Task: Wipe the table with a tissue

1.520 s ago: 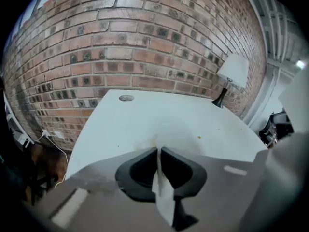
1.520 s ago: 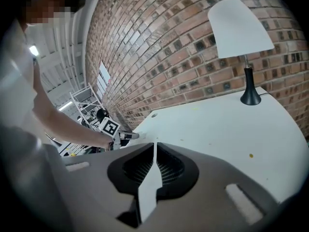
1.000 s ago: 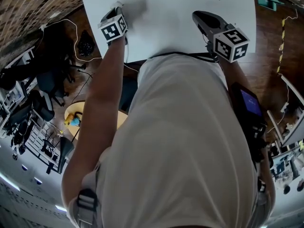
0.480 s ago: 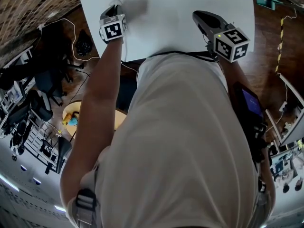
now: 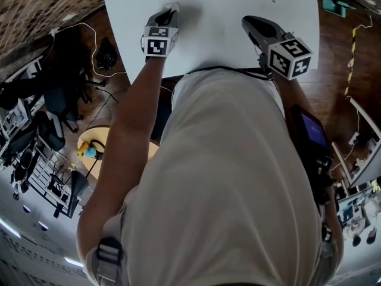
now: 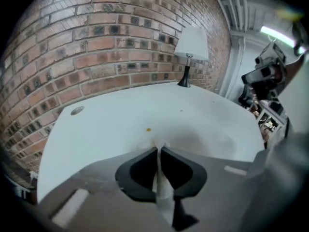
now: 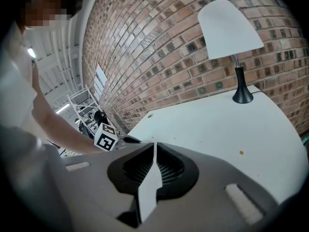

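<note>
The white table lies in front of me, its near edge against my torso. My left gripper rests on its near left part, shut on a white tissue that pokes out past the jaw tips. In the left gripper view the tissue is pinched between the dark jaws of this gripper and presses on the table. My right gripper hovers over the near right part, shut. In the right gripper view the right gripper shows a flat white strip between its jaws; nothing sticks out past the tips.
A white-shaded lamp on a black base stands at the table's far corner by the brick wall. A small yellow speck lies just ahead of the tissue. A round grey disc sits near the wall edge. Cables and a yellow stool are on the floor at the left.
My left gripper has slid to the right along the table with the tissue. The right gripper has stayed where it was.
</note>
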